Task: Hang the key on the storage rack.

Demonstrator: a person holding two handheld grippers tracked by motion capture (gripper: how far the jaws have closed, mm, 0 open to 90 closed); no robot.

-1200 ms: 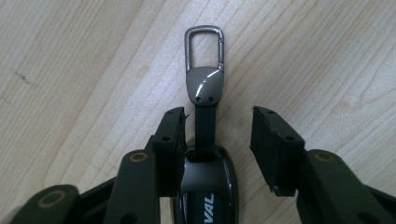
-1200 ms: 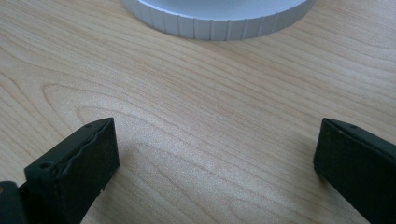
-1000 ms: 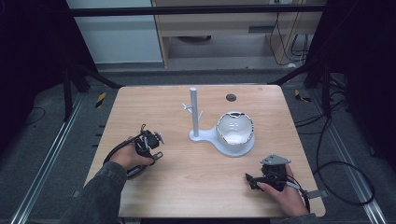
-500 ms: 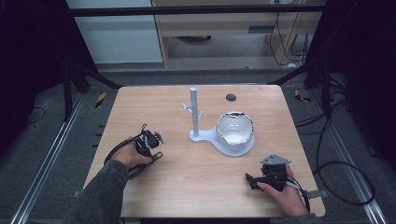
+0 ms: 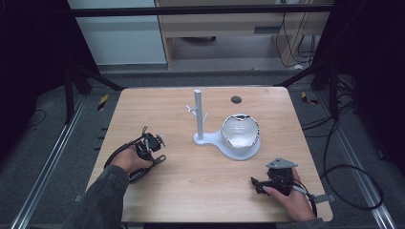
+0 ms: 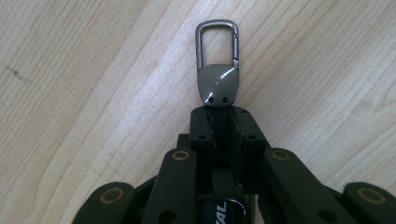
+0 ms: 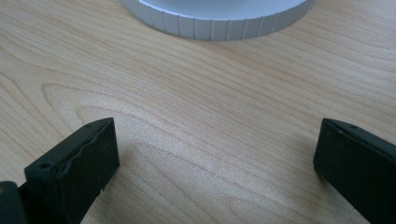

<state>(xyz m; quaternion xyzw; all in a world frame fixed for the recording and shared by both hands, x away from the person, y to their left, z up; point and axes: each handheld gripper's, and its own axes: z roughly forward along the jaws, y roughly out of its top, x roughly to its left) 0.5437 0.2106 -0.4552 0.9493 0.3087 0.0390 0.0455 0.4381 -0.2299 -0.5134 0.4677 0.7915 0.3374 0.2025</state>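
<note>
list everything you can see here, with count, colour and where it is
table: 1, light wood, centre
stand with pegged post: 1, white, mid-table
bowl: 1, shiny silver, on the stand's round base, right of the post
carabiner clip: 1, grey metal, between the left gripper's jaws, over the tabletop
round hole: 1, dark, far edge of table
left gripper: 1, black, shut on the clip
right gripper: 1, black, jaws apart, near right corner
hands: 2, one per gripper
</note>
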